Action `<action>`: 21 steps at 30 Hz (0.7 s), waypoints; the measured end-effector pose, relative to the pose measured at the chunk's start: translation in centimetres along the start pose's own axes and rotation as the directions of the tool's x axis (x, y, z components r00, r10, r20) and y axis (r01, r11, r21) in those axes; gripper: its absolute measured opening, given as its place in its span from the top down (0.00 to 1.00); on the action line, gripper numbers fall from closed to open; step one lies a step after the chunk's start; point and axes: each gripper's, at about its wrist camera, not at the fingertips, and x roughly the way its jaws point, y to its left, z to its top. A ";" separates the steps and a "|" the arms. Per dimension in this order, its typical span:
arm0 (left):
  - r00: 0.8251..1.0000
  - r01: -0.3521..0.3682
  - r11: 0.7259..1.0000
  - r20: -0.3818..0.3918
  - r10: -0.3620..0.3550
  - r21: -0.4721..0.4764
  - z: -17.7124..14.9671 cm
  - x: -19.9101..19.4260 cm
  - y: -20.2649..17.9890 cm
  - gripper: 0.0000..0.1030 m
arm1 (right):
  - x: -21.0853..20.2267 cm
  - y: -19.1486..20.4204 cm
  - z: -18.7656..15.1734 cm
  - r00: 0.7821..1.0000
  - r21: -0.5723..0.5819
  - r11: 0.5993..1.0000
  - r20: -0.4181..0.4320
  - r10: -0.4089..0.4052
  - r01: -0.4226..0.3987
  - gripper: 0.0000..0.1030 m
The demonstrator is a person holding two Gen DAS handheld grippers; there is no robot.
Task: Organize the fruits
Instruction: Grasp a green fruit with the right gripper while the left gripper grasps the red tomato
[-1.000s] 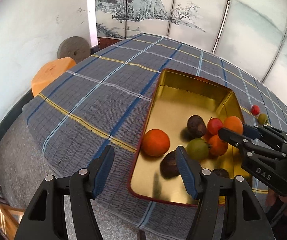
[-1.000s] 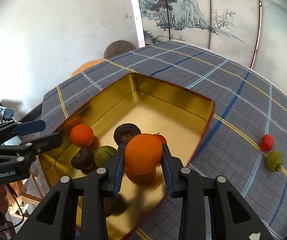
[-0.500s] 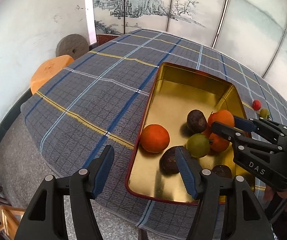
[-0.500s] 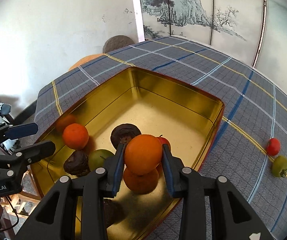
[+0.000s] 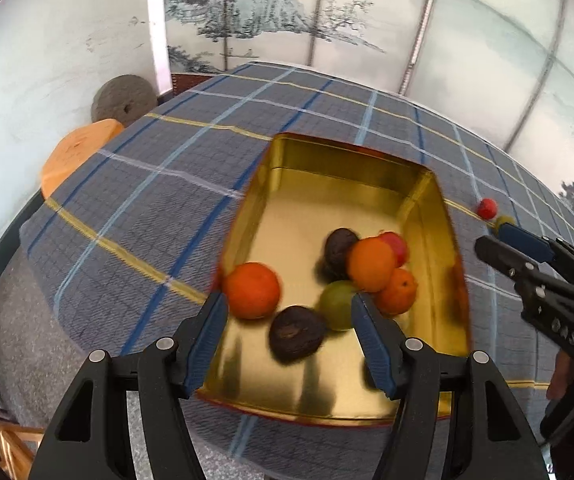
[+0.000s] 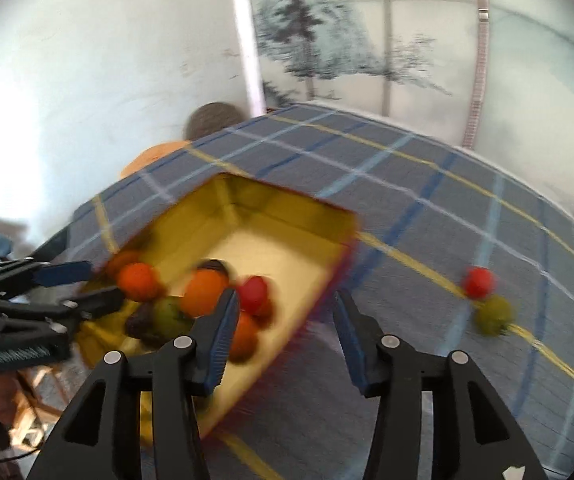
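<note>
A gold tin tray (image 5: 347, 148) on the plaid cloth holds several fruits: an orange (image 5: 251, 290), a dark wrinkled fruit (image 5: 297, 332), a green one (image 5: 337, 304) and a red one (image 5: 395, 244). A second orange (image 5: 371, 264) lies on top of the pile. My left gripper (image 5: 287, 312) hangs open over the tray's near end, its pads touching nothing. My right gripper (image 6: 283, 312) is opening with nothing between its jaws, above the tray's right rim (image 6: 339, 248); the orange (image 6: 203, 292) sits left of it. A small red fruit (image 6: 478, 282) and a green one (image 6: 493, 315) lie on the cloth.
The round table drops off close to the tray's near and left sides. An orange stool (image 5: 79, 152) and a grey millstone (image 5: 123, 98) stand by the white wall. A painted screen runs behind the table. A person's hand (image 5: 567, 376) holds the right gripper (image 5: 495, 242).
The right gripper opened and let the orange go onto the pile in the tray, then swung right toward the cloth. The left gripper edged closer over the tray.
</note>
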 end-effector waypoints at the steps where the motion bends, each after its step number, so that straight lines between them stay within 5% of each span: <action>1: 1.000 0.004 1.000 -0.001 -0.004 0.007 0.1 0.1 -0.5 0.37 | -0.1 -1.2 -0.2 1.000 0.016 1.000 -0.004 -0.024 0.024 0.55; 9: 0.998 0.057 0.995 0.002 -0.057 0.079 2.1 1.0 -5.0 0.36 | 0.4 -11.1 -1.8 0.978 0.137 0.970 -0.068 -0.195 0.203 0.55; 21: 0.995 0.099 0.980 -0.021 -0.096 0.170 5.2 3.9 -11.9 0.36 | 4.0 -14.7 -1.6 0.972 0.165 0.960 -0.102 -0.211 0.225 0.55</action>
